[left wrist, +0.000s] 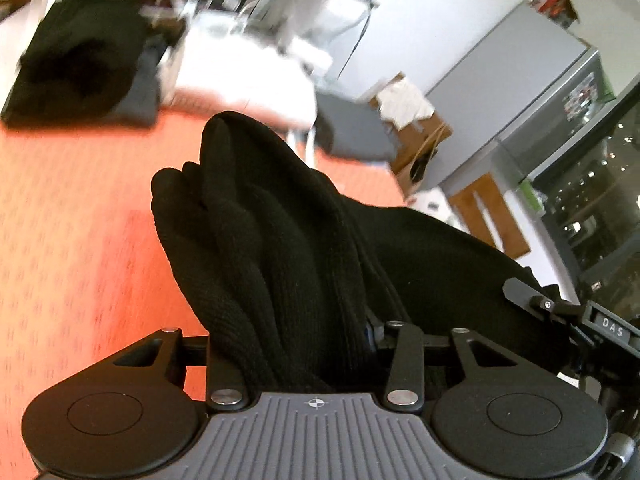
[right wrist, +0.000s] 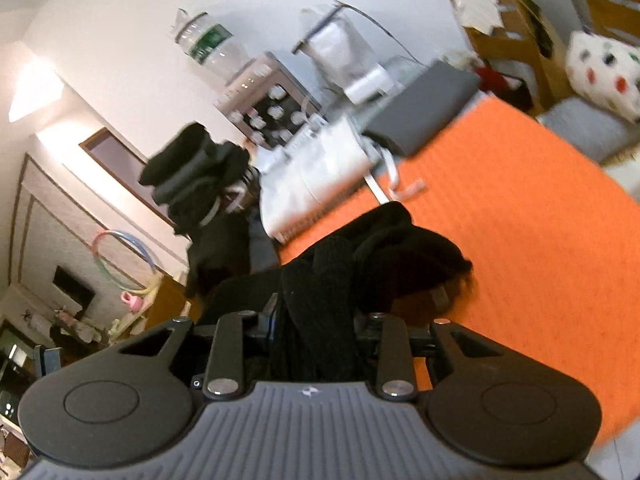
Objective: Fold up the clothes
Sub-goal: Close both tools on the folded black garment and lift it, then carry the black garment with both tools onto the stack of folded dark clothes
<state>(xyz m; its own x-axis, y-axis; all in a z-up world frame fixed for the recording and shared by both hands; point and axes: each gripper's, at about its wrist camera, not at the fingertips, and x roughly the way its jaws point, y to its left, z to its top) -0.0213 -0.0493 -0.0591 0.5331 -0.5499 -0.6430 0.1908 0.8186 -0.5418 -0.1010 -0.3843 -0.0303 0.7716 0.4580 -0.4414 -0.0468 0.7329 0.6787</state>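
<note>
Where orange mat [right wrist: 520, 208] ends, clutter [right wrist: 320, 172].

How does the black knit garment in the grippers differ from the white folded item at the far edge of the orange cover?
The black knit garment is bunched and lifted, clamped in the right gripper and the left gripper; the white folded item lies flat, untouched. The garment is dark ribbed knit; the white item looks smooth, though blurred. The garment hangs in loose folds; the white one is a compact stack. Both are over the orange cover.

Bare orange cover [right wrist: 520, 208] to the right; white bag [right wrist: 316, 176], dark clothes pile [right wrist: 196, 176] crowding its far edge.
</note>
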